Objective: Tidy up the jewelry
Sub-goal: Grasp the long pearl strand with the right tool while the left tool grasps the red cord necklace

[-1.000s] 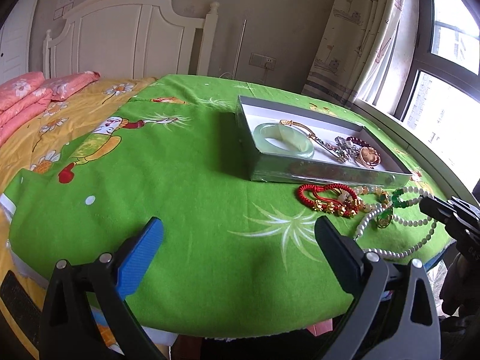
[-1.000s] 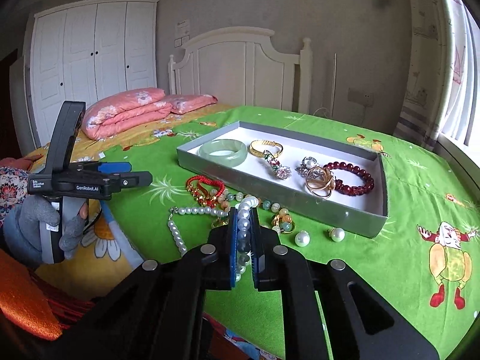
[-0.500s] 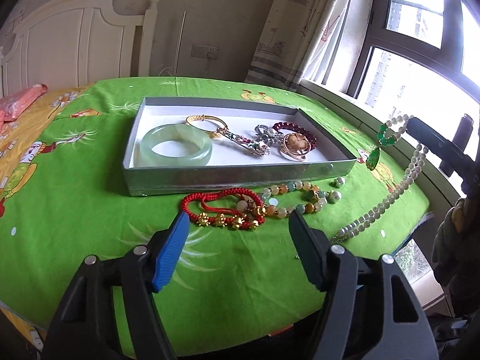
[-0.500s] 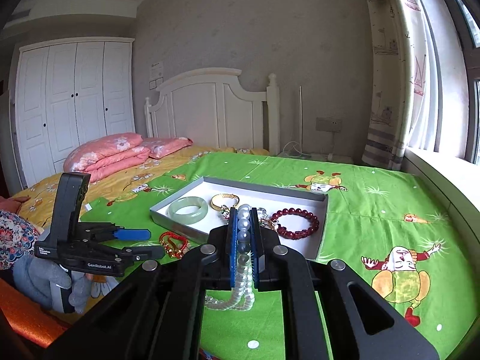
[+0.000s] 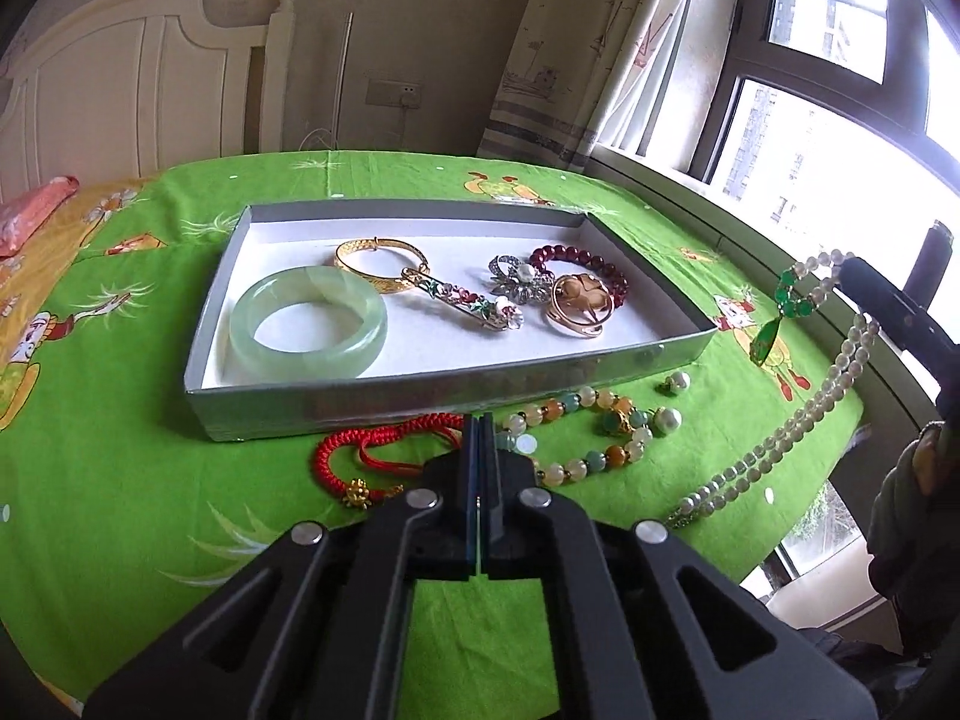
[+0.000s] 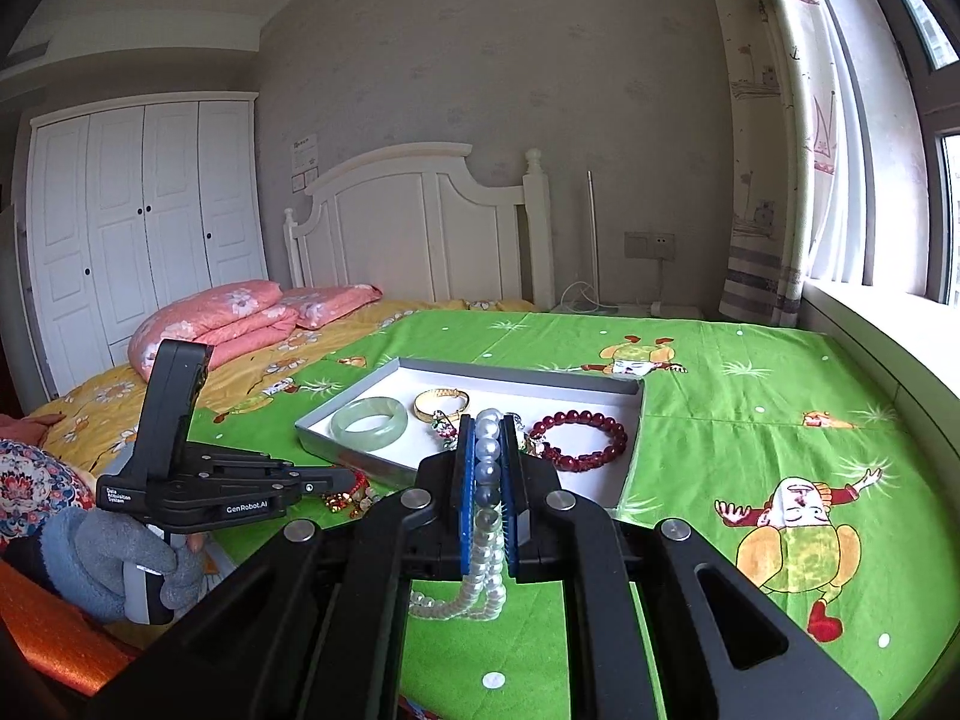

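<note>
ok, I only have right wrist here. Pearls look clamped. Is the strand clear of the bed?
Observer: No. In the left wrist view, the pearl necklace hangs from the right gripper and its lower end lies on the green cloth.
Operator: Anything on the strand?
Observer: A green pendant, dangling in the air.
Operator: Left gripper?
Observer: The left gripper has its jaws shut, with the tips at the red cord bracelet. I can't tell if the cord is pinched.
</note>
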Demonstrator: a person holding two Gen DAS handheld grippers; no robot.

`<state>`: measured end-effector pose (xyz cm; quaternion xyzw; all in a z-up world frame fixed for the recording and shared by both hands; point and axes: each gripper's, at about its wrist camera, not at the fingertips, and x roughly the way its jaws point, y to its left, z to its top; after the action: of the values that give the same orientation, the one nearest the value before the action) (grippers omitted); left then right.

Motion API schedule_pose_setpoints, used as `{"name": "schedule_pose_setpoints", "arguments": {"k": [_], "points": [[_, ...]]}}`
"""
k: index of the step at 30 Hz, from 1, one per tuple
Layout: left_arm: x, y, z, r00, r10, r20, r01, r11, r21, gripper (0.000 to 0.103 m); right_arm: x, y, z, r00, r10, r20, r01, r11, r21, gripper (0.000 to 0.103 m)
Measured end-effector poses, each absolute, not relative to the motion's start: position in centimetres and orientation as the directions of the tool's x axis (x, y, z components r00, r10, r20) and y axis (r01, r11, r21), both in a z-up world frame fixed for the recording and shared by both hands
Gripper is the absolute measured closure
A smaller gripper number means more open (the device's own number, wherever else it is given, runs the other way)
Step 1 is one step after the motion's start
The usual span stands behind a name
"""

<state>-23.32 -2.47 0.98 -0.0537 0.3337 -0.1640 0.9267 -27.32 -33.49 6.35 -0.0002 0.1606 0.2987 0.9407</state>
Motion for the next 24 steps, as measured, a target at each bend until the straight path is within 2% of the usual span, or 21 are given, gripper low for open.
{"name": "schedule_pose_setpoints", "arguments": {"k": [5, 17, 21, 24], "points": [[-24.3, -0.8, 3.2, 0.761, -0.335, -0.556, 0.258, 0.942, -0.215, 0.103, -27.7, -33.7, 6.8, 0.776, 0.562, -0.286, -0.562, 0.822, 0.09, 0.094], [-25.3, 4.0, 4.7, 0.793, -0.296, -0.532, 0.19, 0.95, -0.246, 0.103, -28.0, -33.3, 7.3, 0.78, 0.561, -0.277, -0.565, 0.822, 0.073, 0.094], [-24.4, 4.2, 3.3, 0.759, -0.256, -0.598, 0.159, 0.965, -0.21, 0.103, -28.1, -33.1, 7.4, 0.777, 0.565, -0.277, -0.571, 0.818, 0.067, 0.094], [-24.5, 4.8, 1.0, 0.718, -0.288, -0.633, 0.159, 0.954, -0.254, 0.103, -28.1, -33.3, 7.4, 0.778, 0.561, -0.281, -0.567, 0.821, 0.069, 0.094]]}}
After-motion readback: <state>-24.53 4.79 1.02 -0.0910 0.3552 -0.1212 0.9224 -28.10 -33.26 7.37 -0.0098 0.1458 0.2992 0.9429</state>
